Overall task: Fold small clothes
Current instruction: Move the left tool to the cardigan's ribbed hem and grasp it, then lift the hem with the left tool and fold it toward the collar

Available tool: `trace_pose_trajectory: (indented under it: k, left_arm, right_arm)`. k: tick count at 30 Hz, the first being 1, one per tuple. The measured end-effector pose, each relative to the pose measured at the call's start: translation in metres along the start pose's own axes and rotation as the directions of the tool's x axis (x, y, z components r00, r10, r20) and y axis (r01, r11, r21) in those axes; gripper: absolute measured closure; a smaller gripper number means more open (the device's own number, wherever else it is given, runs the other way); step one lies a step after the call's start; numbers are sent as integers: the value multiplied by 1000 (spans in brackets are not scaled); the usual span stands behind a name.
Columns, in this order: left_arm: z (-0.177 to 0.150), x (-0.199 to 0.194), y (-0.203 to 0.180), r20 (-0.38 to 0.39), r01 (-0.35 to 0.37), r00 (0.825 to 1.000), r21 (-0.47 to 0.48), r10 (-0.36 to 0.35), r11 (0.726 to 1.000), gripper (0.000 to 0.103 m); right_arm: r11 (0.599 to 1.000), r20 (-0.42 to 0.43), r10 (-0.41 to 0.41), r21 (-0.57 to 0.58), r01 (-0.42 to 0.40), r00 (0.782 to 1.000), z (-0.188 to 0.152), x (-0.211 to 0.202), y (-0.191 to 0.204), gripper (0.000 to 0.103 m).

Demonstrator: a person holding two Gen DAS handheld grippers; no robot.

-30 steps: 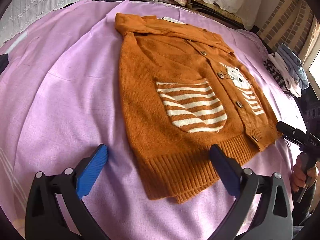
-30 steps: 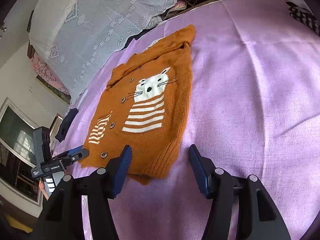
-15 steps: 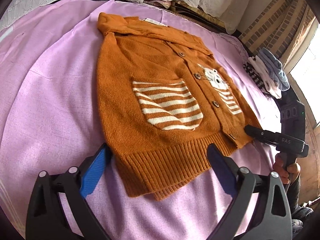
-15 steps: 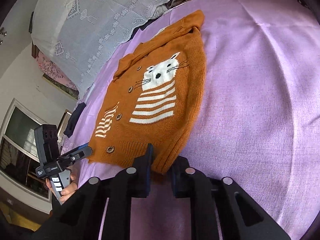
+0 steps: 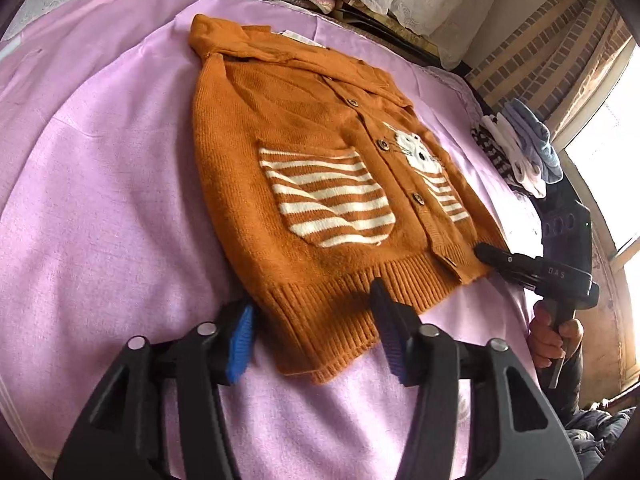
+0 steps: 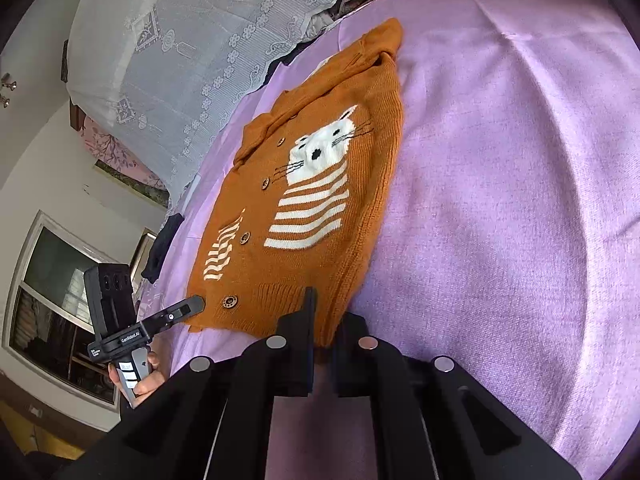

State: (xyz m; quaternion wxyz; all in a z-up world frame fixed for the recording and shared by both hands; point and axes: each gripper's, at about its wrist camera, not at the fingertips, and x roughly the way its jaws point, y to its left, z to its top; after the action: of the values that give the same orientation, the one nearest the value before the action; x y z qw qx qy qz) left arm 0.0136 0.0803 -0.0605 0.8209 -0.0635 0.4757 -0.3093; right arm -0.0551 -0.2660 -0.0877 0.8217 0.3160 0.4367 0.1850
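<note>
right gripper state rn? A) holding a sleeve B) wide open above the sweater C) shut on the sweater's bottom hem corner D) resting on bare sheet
C: the right gripper has its jaws nearly together, pinching the ribbed hem corner of the orange sweater.

Rust-orange knit cardigan [image 5: 304, 184] with cream-and-orange stripes on both front panels, a white cat face with black nose and whiskers (right wrist view shows it best), brown buttons down the middle. Lilac-pink bedspread [image 5: 100, 200] underneath. Black left gripper [image 5: 316, 332] with bright blue finger pads [image 5: 240, 338]. All-black right gripper [image 6: 324, 320]. White lace curtain [image 6: 192, 40] with a floral pattern.
</note>
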Motion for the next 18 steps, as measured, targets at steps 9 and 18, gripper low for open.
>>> trace_pose_trajectory:
  k: [9, 18]
  left_arm:
    - [0, -3, 8, 25, 22, 999, -44, -21, 999, 82]
    - [6, -18, 1, 82, 1, 997, -20, 1, 1000, 93]
  right_arm:
    - [999, 10, 19, 42, -20, 1000, 1, 0, -5, 97]
    - [1000, 69, 7, -20, -6, 998, 4, -15, 11, 98]
